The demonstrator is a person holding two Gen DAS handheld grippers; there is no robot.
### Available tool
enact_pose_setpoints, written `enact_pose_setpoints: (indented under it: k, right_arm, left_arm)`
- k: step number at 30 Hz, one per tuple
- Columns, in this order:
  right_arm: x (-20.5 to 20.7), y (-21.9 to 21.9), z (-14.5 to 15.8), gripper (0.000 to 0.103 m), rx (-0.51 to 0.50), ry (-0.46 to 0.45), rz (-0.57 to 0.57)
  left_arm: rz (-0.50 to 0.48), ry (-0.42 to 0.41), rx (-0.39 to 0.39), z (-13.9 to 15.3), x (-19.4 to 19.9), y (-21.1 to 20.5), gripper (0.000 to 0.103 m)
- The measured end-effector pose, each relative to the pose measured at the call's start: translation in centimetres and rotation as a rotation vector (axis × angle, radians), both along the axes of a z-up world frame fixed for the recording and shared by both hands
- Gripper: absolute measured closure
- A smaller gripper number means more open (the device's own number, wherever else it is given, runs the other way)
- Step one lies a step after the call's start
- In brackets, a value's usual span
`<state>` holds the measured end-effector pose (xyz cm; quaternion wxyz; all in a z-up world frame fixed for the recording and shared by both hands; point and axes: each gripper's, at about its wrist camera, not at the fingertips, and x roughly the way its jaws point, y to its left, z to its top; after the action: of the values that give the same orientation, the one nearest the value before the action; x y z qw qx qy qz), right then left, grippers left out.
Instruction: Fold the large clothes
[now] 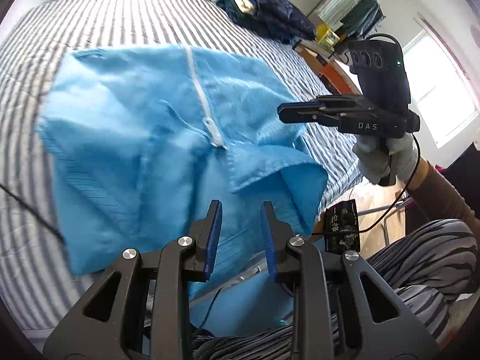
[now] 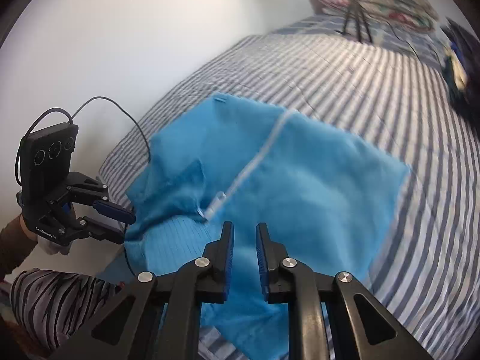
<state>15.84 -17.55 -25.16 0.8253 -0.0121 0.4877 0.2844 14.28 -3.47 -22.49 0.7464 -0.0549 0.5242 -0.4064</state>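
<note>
You are working on a blue garment that is lying on the striped bed; its white zipper is facing up and running down the middle. It is looking partly folded — the sides seem turned in to a rough rectangle; the collar end near you is sitting loose and one part is hanging over the bed edge, so the last folds and the smoothing are, I think, not yet done.

Your left gripper is hovering above the near part with its jaws a little apart, pinching nothing; your right gripper is hanging over the cloth in the same way, narrowly parted and empty.

A pile of dark clothes is waiting at the far side, well apart; a thin black cable is crossing the bed beside the garment — it could catch.
</note>
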Motion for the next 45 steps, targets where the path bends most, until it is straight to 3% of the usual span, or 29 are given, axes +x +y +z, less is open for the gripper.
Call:
enact_pose_setpoints:
  k: [4, 8, 14, 16, 17, 19, 20, 23, 26, 29, 30, 31, 33, 35, 38, 40, 42, 45]
  right_arm:
    - [-1.3, -1.3, -1.9, 0.090, 0.117, 0.029, -0.025]
    - [-1.2, -0.2, -3.4, 0.090, 0.195, 0.063, 0.026]
    - [-2.3, 1.3, -5.6, 0.090, 0.168, 0.128, 0.119]
    - [-2.9, 0.8, -5.0, 0.090, 0.163, 0.114, 0.123]
    - [-3.3, 0.0, -4.3, 0.089, 0.183, 0.093, 0.109]
    - [-4.2, -2.9, -3.0, 0.072, 0.288, 0.088, 0.039]
    - [-4.6, -4.4, -2.5, 0.058, 0.321, 0.087, -0.023]
    - [-4.2, -7.5, -2.5, 0.054, 0.386, 0.151, -0.192]
    - [-2.6, -8.6, -3.3, 0.051, 0.380, 0.227, -0.327]
    - [-1.2, -8.2, -3.8, 0.053, 0.356, 0.258, -0.364]
    - [-0.9, -7.9, -3.9, 0.079, 0.346, 0.268, -0.367]
    - [-0.3, -7.0, -4.2, 0.093, 0.358, 0.291, -0.357]
    - [-0.4, -7.4, -3.5, 0.101, 0.456, 0.298, -0.347]
    - [-0.8, -8.2, -3.2, 0.101, 0.511, 0.273, -0.345]
    - [-1.3, -9.0, -4.8, 0.098, 0.418, 0.273, -0.389]
    - [-1.8, -9.5, -5.4, 0.096, 0.455, 0.281, -0.403]
    - [-2.5, -10.0, -5.0, 0.073, 0.483, 0.272, -0.410]
    - [-3.9, -9.7, -2.9, 0.073, 0.437, 0.224, -0.389]
  left_arm:
    - [-0.006, -0.022, -0.006, 0.4, -0.3, -2.2, 0.078]
    - [0.008, -0.072, 0.000, 1.9, 0.7, -3.4, 0.078]
    - [-0.030, -0.095, 0.058, 1.9, 2.7, -6.4, 0.078]
    - [-0.051, -0.098, 0.052, 2.1, 2.6, -6.8, 0.078]
    - [-0.062, -0.106, 0.053, 2.1, 2.4, -6.9, 0.078]
    - [-0.070, -0.110, 0.063, 1.8, 2.2, -7.0, 0.078]
    - [-0.070, -0.104, 0.064, 1.5, 2.2, -7.2, 0.078]
    - [-0.056, -0.086, 0.067, 0.6, 2.3, -7.0, 0.078]
    - [-0.035, -0.067, 0.048, 0.2, 2.3, -6.5, 0.078]
    - [-0.031, -0.065, 0.046, 0.1, 2.1, -6.3, 0.078]
    - [-0.031, -0.066, 0.046, 0.2, 2.1, -6.2, 0.078]
    - [-0.029, -0.066, 0.043, 0.2, 2.2, -6.3, 0.078]
    - [-0.025, -0.062, 0.029, 0.3, 2.4, -6.3, 0.078]
    - [-0.028, -0.061, 0.027, 0.2, 2.5, -6.4, 0.078]
    - [-0.037, -0.059, 0.029, -0.2, 2.7, -7.0, 0.078]
    - [-0.043, -0.061, 0.034, -0.4, 2.7, -7.3, 0.078]
    - [-0.041, -0.056, 0.024, -0.3, 2.8, -7.3, 0.078]
    - [-0.033, -0.067, -0.001, 0.4, 3.1, -7.3, 0.078]
